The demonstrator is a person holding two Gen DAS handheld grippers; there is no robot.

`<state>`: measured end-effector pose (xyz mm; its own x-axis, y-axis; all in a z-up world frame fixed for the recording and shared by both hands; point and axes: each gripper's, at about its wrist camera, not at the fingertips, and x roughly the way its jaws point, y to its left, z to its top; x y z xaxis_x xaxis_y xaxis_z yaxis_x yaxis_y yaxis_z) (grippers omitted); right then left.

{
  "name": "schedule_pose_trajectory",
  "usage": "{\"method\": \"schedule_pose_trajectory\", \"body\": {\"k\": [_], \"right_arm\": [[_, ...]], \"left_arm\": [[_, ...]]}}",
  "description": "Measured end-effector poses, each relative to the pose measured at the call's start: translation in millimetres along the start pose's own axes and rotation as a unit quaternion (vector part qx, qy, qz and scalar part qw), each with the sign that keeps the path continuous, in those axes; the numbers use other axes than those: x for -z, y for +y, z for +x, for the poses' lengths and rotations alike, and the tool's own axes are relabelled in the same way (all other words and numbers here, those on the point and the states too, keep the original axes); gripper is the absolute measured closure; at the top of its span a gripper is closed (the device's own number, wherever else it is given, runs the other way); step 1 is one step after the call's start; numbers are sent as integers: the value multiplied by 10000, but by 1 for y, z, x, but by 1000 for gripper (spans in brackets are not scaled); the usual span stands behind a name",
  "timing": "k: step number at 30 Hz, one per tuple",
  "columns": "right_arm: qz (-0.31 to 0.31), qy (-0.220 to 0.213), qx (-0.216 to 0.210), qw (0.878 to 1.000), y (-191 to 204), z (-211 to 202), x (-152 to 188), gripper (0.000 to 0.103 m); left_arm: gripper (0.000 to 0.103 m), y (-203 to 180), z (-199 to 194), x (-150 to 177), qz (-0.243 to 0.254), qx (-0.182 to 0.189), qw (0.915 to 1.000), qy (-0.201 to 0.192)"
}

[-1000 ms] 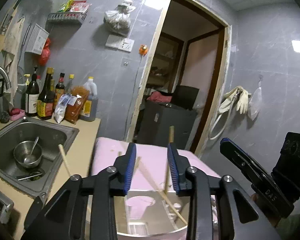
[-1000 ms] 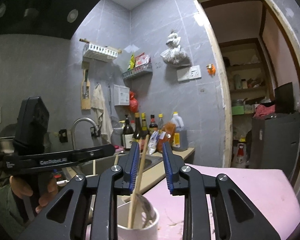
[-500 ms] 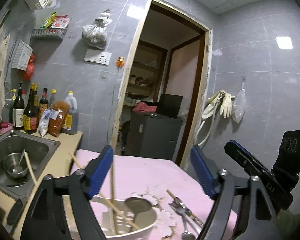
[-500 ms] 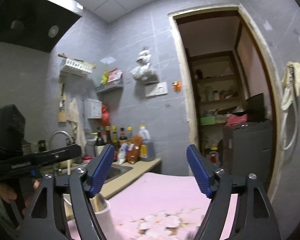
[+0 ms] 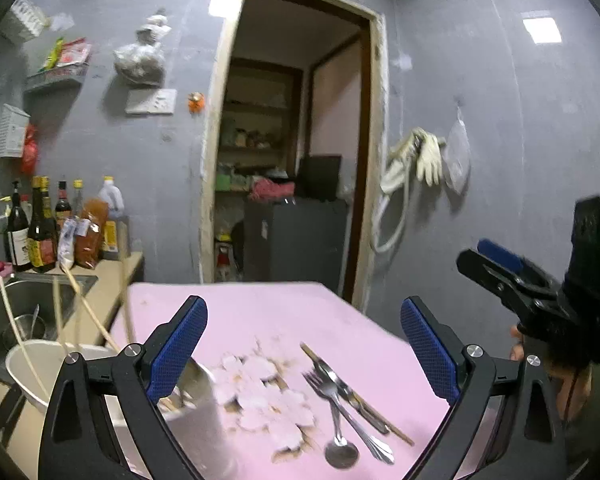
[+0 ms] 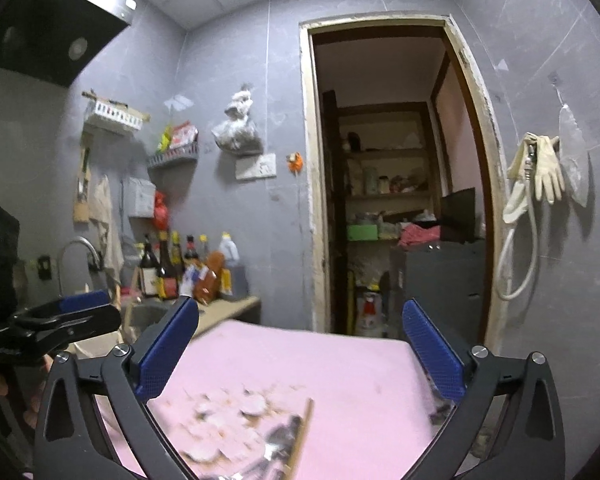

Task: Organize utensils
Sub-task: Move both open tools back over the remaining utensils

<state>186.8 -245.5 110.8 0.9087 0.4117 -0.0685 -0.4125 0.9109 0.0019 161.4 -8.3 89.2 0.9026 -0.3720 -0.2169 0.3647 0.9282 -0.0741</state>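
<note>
I'm opening both the left gripper [image 5: 302, 354] and right gripper [image 6: 300, 354] wide with nothing between their jaws, readying for the loose metal forks and spoon [image 5: 342, 408] lying on the pink cloth-covered table [image 5: 260, 312], beside the white holder cup [image 5: 28, 364].

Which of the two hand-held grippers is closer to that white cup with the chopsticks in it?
Left. The left hand-held gripper, jaws opening and empty, sits right beside the white cup. The right hand-held gripper is off on the far side, past the loose cutlery.
</note>
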Motion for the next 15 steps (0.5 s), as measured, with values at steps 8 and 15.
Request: {"method": "schedule_pose_trajectory", "body": {"k": [8, 15], "right_arm": [[-138, 699, 239, 9972, -24, -8, 26, 0], [-109, 1293, 297, 9911, -36, -10, 47, 0]], "left_arm": [[8, -37, 27, 38, 284, 89, 9969, 731], [8, -44, 53, 62, 187, 26, 9899, 1404]]}}
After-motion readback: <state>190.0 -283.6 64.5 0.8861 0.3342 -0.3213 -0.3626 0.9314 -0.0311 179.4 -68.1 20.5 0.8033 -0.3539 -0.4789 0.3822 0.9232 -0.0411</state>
